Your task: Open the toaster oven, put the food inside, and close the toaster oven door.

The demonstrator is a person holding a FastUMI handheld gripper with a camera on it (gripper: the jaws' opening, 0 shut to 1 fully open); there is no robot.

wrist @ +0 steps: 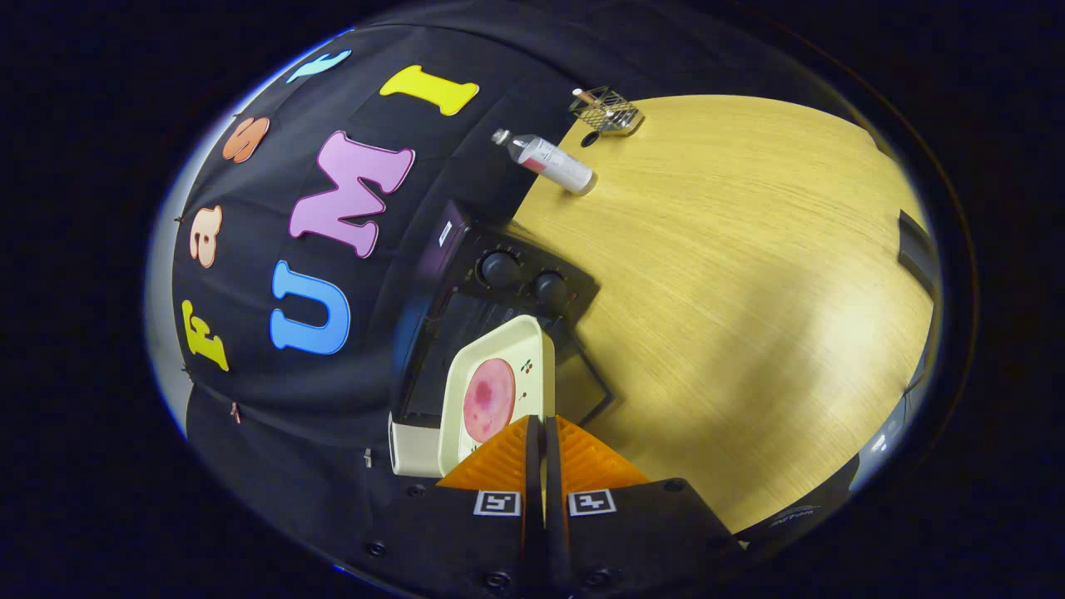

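Observation:
My gripper (537, 422) is shut on the near rim of a cream tray (532, 334), both fingers pressed together on it. A round pink slice of food (489, 399) lies on the tray. Just beyond the fingers stands the black toaster oven (466, 249), showing two knobs (500, 269) on its front panel. Its glass door (585, 378) hangs open beside the tray. The tray's far end reaches over the dark oven opening (466, 320); how far it sits inside I cannot tell.
The oven stands on a light wooden table (749, 291). Beyond the oven a plastic bottle (551, 162) lies on the table, and farther off sits a small wire rack (606, 111). The black booth cloth (274, 399) hangs close behind the oven.

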